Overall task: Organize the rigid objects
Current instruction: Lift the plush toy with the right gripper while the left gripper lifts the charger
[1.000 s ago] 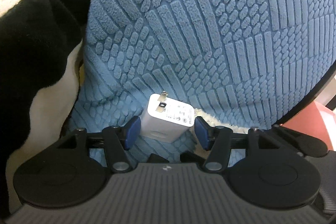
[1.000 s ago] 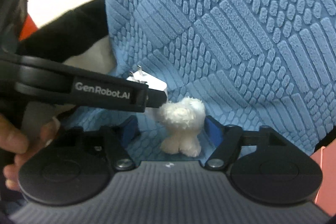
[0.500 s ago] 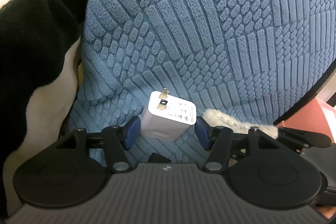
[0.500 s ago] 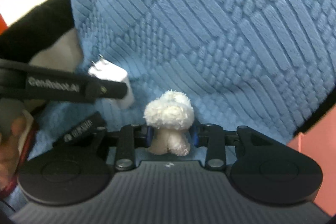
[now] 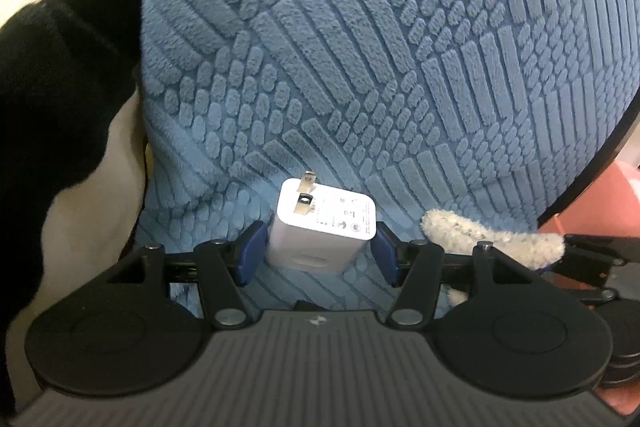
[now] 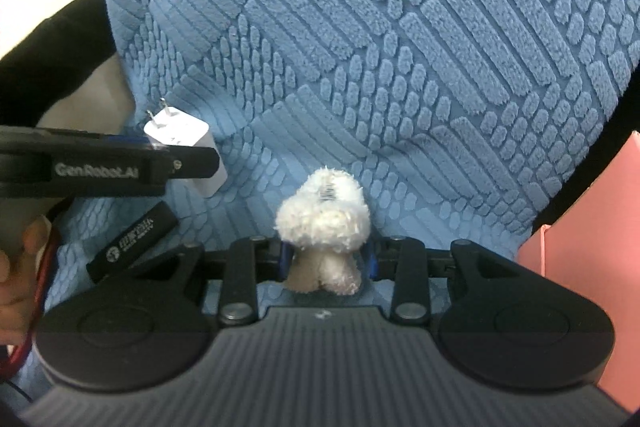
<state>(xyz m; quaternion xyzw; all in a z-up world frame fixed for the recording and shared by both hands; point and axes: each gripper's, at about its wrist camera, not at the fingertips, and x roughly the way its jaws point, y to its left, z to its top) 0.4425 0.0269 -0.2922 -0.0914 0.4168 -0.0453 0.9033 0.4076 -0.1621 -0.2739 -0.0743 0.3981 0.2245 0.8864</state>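
The left gripper (image 5: 316, 253) is sitting with its blue-padded fingers (image 5: 251, 254) closed against the sides of a white, rounded-corner plastic wall charger (image 5: 322, 233), whose two metal prongs are pointing up toward a blue plush cushion with raised ribbed and pebbled patterns (image 5: 400, 67). The right gripper (image 6: 326, 261) is pinching the lower part of a small white fluffy mushroom-shaped plush toy (image 6: 323, 223) just in front of that cushion. A black and cream fleece fabric (image 5: 60, 107) is lying at the left. A pink flat-sided box (image 6: 588, 287) is showing at the right edge; its contents are hidden.
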